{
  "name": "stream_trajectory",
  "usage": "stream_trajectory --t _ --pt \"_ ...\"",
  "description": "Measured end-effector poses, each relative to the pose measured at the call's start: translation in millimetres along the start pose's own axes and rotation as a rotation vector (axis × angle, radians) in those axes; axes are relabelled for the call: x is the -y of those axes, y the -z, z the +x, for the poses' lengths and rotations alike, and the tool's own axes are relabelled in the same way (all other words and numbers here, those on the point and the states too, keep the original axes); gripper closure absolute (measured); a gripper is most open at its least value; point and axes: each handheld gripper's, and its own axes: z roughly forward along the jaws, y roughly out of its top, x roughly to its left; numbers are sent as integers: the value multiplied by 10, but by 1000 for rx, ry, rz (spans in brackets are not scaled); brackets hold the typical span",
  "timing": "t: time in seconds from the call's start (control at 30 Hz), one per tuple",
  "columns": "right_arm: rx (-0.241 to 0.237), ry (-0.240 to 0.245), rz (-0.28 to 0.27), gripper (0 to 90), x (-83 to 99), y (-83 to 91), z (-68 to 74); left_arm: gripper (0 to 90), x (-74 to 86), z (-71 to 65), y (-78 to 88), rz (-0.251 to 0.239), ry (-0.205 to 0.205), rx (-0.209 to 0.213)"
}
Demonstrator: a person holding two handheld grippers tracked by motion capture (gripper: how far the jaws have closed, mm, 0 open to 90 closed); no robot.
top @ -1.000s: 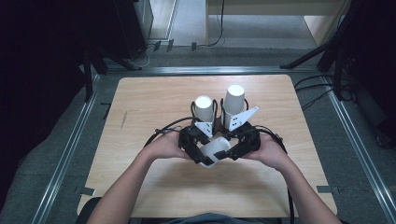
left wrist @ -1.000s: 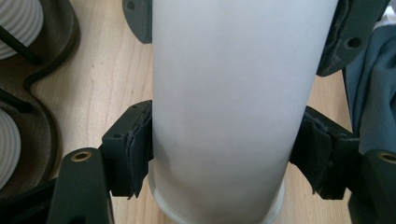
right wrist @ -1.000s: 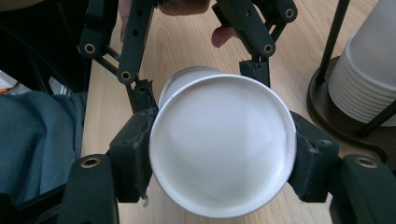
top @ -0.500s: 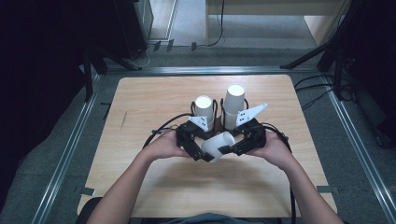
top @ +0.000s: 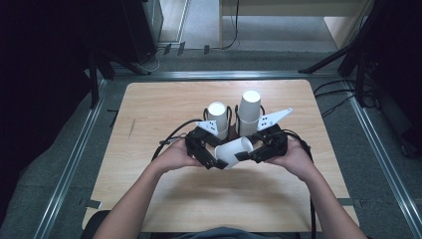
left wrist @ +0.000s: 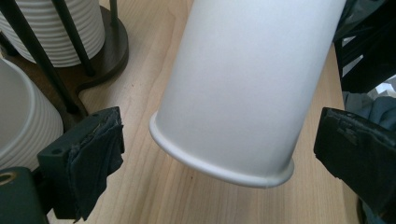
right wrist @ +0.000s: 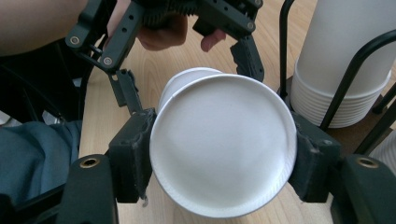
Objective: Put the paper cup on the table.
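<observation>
Light wooden worktop (top: 149, 114) is standing on a grey floor (top: 64, 164), metal rails running along its sides. A dark-based cup holder (top: 226, 130) is sitting on it at centre, carrying two upside-down white cup stacks (top: 248, 110) side by side. Small tape bits are sticking at near corners.

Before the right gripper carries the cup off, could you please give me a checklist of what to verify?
1. Right gripper grips the cup: ok, both pads press its base end.
2. Left gripper has let go: ok, its jaws have just been opening and stand apart from the cup's rim end, which is between them.
3. Cup undamaged: ok, no dent visible.
4. Cup off the table: cannot tell.
5. Cup stacks upright in the holder: ok.
6. Path clear: not ok, the left gripper's jaws flank the cup.
</observation>
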Motion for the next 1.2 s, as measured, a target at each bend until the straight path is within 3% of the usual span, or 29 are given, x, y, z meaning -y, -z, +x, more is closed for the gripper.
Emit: stream_trajectory --t 0.2,0.33,0.37,0.63,0.77,0.97,1.2 --pt "-2 -1 -13 336 -15 17 18 30 7 0 -4 -36 7 8" --pt "-7 -1 -28 336 -37 25 31 31 -5 -24 -18 -46 -7 13" --pt "-8 4 -37 336 -44 29 33 68 -5 -43 -14 -55 -25 10" --pt "-33 -2 -83 335 -75 60 54 73 1 -58 -16 -76 -31 27" --pt "-40 -9 -87 335 -73 61 46 140 6 -51 2 -96 -25 42" --pt "-43 -12 -92 339 -61 71 32 223 7 -70 41 -100 -65 7" --pt "-38 11 -80 326 -49 68 41 241 -6 -50 48 -62 -53 18"
